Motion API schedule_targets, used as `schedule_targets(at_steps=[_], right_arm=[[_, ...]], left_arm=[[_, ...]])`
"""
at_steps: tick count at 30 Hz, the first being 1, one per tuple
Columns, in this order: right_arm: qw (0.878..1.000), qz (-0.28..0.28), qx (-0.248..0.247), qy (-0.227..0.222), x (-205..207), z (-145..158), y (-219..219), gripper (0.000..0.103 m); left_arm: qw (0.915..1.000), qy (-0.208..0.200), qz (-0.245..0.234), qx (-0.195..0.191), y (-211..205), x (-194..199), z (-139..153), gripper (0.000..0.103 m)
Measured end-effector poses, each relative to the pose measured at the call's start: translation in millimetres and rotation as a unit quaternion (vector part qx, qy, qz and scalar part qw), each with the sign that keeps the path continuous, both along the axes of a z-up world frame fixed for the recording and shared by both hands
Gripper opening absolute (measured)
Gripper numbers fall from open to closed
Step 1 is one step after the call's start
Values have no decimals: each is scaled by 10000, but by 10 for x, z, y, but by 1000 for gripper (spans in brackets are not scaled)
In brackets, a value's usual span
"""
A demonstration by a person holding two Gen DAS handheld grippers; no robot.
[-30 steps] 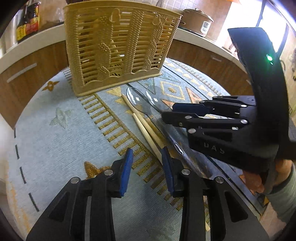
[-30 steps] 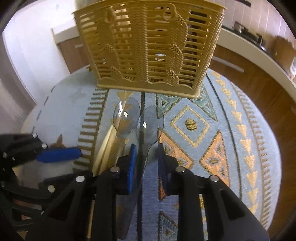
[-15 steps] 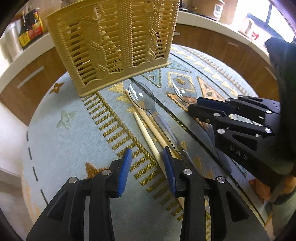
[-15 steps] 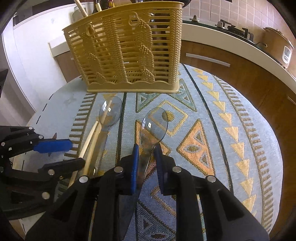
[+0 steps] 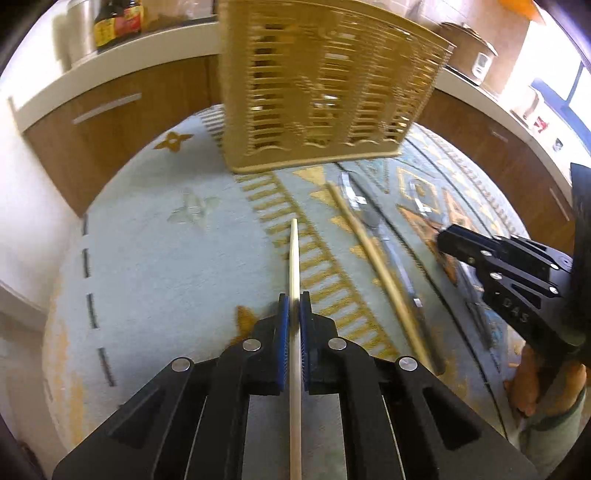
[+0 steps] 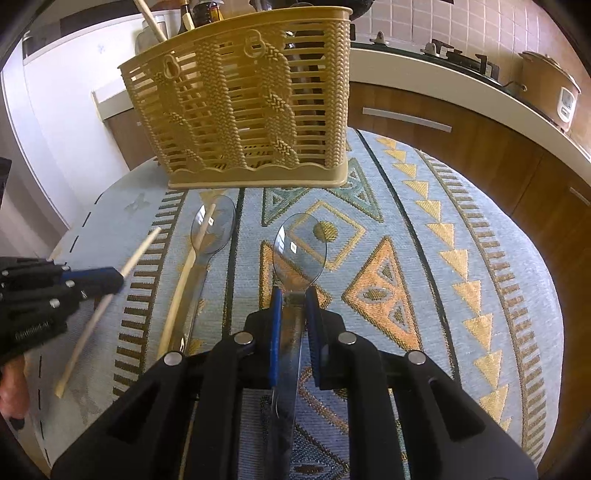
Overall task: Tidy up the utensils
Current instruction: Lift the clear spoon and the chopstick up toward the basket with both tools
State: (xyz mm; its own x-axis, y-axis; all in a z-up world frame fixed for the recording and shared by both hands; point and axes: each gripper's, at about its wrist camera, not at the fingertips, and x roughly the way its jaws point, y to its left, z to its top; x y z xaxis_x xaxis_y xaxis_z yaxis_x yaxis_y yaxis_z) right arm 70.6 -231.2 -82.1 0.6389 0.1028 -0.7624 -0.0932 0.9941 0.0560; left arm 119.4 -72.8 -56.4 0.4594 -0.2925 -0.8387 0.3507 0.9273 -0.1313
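Now the left tool [image 5: 294, 314] is gripping one chopstick [image 5: 293, 251] and the right tool [image 6: 293, 306] is closing on a clear spoon [image 6: 298, 254], both in front of the basket [image 6: 240, 103], so either thin handle is risking to slip out.

1 wooden chopstick [image 5: 294, 258] lifted, another [image 6: 181, 288] flat beside clear spoon [image 6: 212, 229], apparently touching

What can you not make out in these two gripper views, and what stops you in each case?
- Basket interior: left view, motion blur.
- Held chopstick rear end: left view, cut by bottom edge.
- Held spoon handle end: right view, under the right gripper.
- Bottle labels: too small.
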Motion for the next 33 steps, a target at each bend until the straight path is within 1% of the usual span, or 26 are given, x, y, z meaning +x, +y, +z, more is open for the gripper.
schedule_targets(at_steps=[3,5,7,10,11,12,14,18,22,23,24,25,26,29,31,33], right_arm=[[10000,-2,-64,-12,-4,-3,79,11],[10000,3,-75,9,13,-11,95,11],[10000,10,-57,18,18,-13,88,11],[10000,23,-27,32,13,-7,86,11],[10000,26,-33,34,21,-11,87,11],[10000,30,-47,35,16,-8,90,11],[10000,28,-52,37,12,-12,83,11],[10000,27,-72,36,20,-13,78,11],[9999,31,-155,27,21,-11,100,11],[9998,37,-176,24,19,-13,104,11],[9998,35,-196,19,20,-14,116,11],[9998,31,-210,15,19,-12,122,11],[9998,39,-211,15,18,-15,120,11],[9996,36,-286,-8,12,-19,132,11],[9984,53,-558,-63,-11,-26,220,11],[9974,84,-704,-84,-28,-30,284,10]], left_arm=[[9999,9,110,-30,83,18,16,4],[9998,93,196,-43,119,103,-5,4],[9996,199,168,-111,140,164,1,5],[9992,374,-21,-170,144,128,34,17],[9991,399,-92,-142,130,146,50,17],[9987,468,-208,-30,86,217,50,17],[9979,560,-274,159,45,314,44,17],[9947,731,-581,429,-49,431,56,17],[9897,659,-889,913,-218,422,52,17],[9890,625,-881,1006,-260,421,49,17],[9889,567,-836,1088,-277,409,46,14],[9891,493,-775,1151,-292,400,47,4],[9898,449,-723,1143,-293,391,46,4],[9943,335,-589,823,-212,356,41,3],[9973,254,-475,506,-103,318,30,3],[9989,214,-326,279,-15,293,26,3]])
